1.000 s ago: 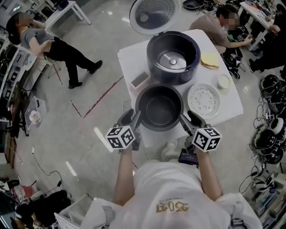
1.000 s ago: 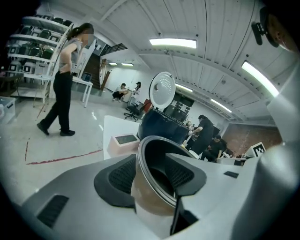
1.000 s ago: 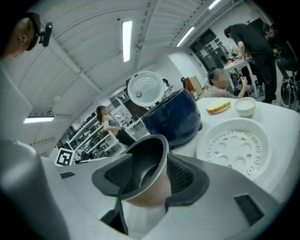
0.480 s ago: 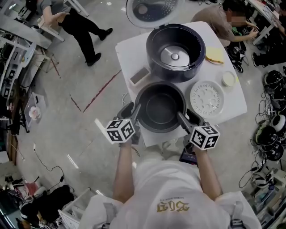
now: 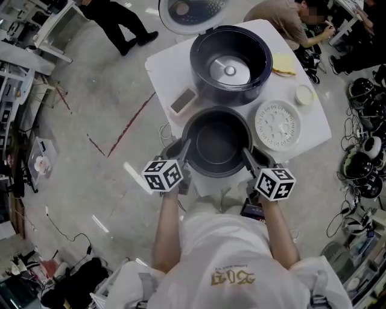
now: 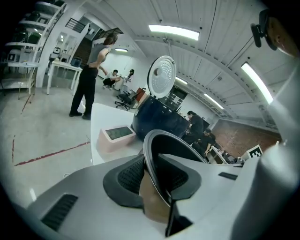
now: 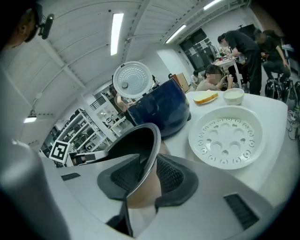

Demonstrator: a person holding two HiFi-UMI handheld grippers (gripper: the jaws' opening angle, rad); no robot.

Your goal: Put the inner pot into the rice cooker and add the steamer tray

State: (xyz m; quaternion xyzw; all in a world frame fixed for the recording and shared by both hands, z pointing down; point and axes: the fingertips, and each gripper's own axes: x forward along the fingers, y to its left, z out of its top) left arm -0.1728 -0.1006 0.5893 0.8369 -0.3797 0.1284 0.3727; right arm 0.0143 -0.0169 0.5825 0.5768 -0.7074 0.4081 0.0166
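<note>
The dark round metal inner pot point(image 5: 217, 143) is placed at the near edge of the white square desk point(image 5: 161, 67), just in front of the dark blue round rice cooker point(image 5: 230, 65), whose cavity is seen open and without a pot. The thin rim is taken on two opposite sides. The left hand-held gripper point(image 5: 181, 156) is clenched on the left part of the rim and the right hand-held gripper point(image 5: 250, 158) on the right part, each with one pad inside the wall and one outside. The jaws of both have just been closing, with the rim between them. Whether the pot is already raised from the desk cannot be told.

Only a narrow strip of smooth metal is held, so a slip is probably the main danger. If one side is raised before the other, the pot can be swung about the line between the two grips and pulled out of the pads. As it stands at the desk edge, it would then likely be dropped to the floor. If it is not raised enough, its bottom may be knocked against the front wall of the cooker.

Room is limited at the sides. The white round perforated plastic steamer tray point(image 5: 277, 125) lies just beside the pot on the right, and a small pale box with a grey top point(image 5: 183, 101) lies near on the left. The white round lid point(image 5: 187, 9) is stood open behind the cooker, so the way over the cavity is judged free.
</note>
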